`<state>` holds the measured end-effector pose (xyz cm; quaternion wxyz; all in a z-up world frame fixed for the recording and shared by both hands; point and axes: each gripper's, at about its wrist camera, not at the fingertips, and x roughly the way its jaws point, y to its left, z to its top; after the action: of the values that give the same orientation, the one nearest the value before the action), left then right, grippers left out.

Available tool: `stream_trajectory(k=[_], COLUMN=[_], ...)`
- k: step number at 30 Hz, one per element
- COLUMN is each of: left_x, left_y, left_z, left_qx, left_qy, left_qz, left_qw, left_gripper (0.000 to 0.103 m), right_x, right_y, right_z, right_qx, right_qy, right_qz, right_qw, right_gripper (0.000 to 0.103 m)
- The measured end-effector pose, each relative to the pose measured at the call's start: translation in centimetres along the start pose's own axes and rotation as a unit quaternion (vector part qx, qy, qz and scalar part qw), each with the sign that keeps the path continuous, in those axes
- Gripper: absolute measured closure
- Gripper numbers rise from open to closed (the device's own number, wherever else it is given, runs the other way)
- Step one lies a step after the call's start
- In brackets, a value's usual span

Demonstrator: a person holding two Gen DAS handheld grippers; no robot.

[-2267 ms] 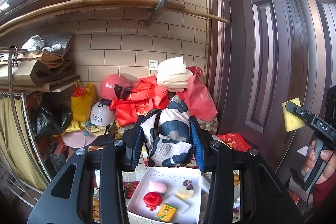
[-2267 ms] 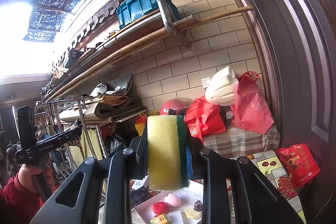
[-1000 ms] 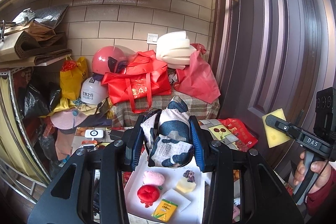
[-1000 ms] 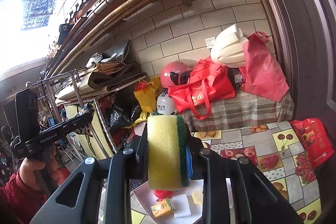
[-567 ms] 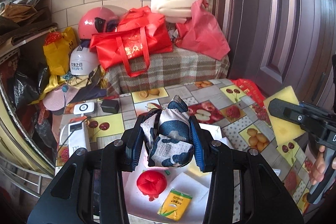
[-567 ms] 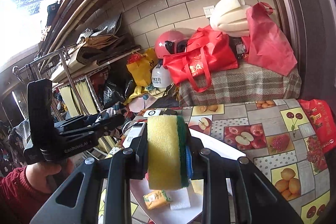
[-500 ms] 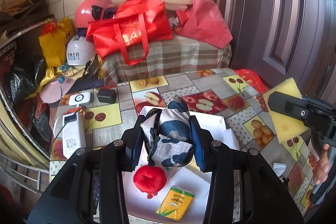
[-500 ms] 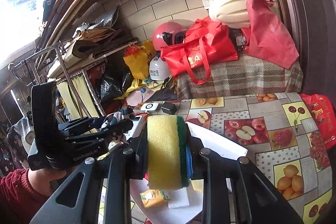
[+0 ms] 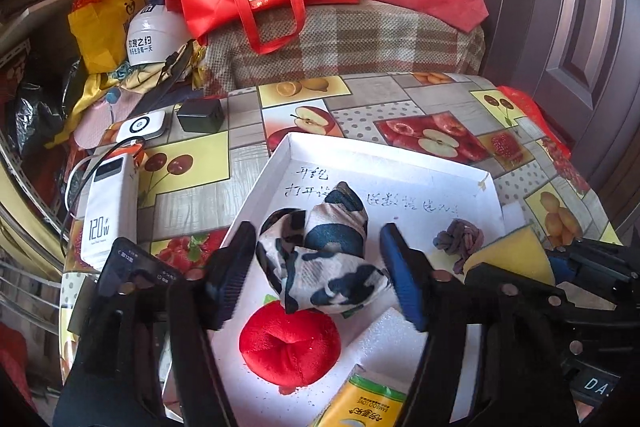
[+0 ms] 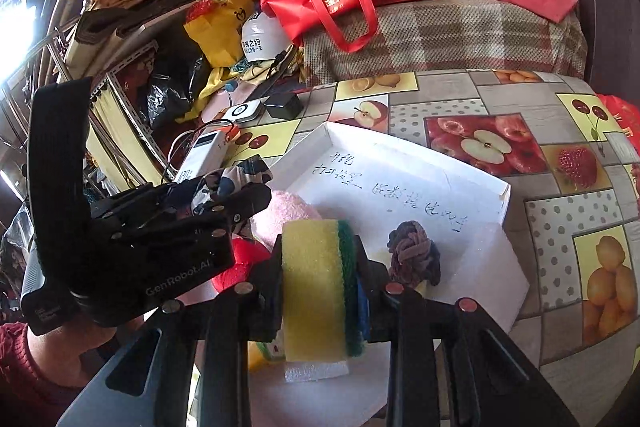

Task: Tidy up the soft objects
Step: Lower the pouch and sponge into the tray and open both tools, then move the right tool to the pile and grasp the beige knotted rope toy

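The left gripper [image 9: 320, 267] hangs over the white tray [image 9: 280, 163] with its jaws opening, and there is daylight on both sides of the camouflage cloth bundle [image 9: 324, 259] between them; the pads no longer press on it. From the left wrist view I cannot tell whether the bundle already rests on the tray floor or is dropping toward it. It sits just above the red plush tomato [image 9: 290, 349], overlapping its upper edge. To finish this release well, I would let the jaws spread fully and then lift straight away along the fingers, so that no pad snags a fold and drags the cloth back out.

The right gripper [image 10: 320, 291] is the trickier one. Its jaws are only beginning to open, and they are still pinching the yellow-and-green sponge [image 10: 316, 287], which stands on edge between the pads. It is low over the near part of the tray, beside the knotted brown cloth ball [image 10: 414, 259], with a white foam piece [image 10: 316, 371] underneath. A springy sponge is likely to bounce or tip once freed, so it should go down close to the floor of the tray before the pads part further.

The two tools are crowded together, with the pink plush [image 10: 286, 215] between them. I would clear the left one first to leave the right a free path.
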<state>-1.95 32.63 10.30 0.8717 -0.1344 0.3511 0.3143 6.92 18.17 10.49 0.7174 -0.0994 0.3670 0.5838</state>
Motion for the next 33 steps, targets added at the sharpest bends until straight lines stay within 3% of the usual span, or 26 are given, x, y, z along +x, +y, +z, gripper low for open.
stream_trajectory(k=[1,2,5,6,18,25,29,33], left_x=[0.0,0.0,0.2,0.3,-1.8,-6.0,-9.2,-14.3], left_y=[0.2,0.4,1.3,1.5,0.1,0.0,0.2,0.3], left_z=[0.0,0.1,0.0,-0.1,-1.0,-1.1,-1.4,-0.9], left_qx=[-0.004,-0.008,-0.022,-0.024,-0.023,-0.047,-0.061,-0.069], left_qy=[-0.004,-0.007,-0.004,-0.002,-0.009,-0.043,-0.059,-0.106], left_qz=[0.007,0.014,0.034,0.035,0.033,-0.005,-0.021,-0.035], left_qw=[1.0,0.9998,0.9992,0.9991,0.9992,0.9979,0.9961,0.9913], left_gripper=[0.012,0.007,0.0,0.0,0.0,0.0,0.0,0.0], right_x=[0.1,0.5,1.0,1.1,-0.8,-4.3,-8.5,-15.3], right_y=[0.1,0.0,-0.3,-0.5,1.0,1.5,1.7,1.6], right_z=[-0.1,0.0,-0.4,-0.5,-1.2,-1.4,-1.1,-0.7], right_qx=[-0.002,-0.005,-0.009,-0.009,-0.039,-0.036,-0.04,-0.049], right_qy=[0.0,0.0,0.0,0.003,-0.009,-0.037,-0.09,-0.182], right_qz=[-0.009,-0.021,-0.05,-0.048,-0.066,-0.078,-0.094,-0.132], right_qw=[1.0,1.0,0.999,0.999,0.997,0.996,0.991,0.973], right_gripper=[0.064,0.048,0.004,0.0,0.0,0.0,0.0,0.0])
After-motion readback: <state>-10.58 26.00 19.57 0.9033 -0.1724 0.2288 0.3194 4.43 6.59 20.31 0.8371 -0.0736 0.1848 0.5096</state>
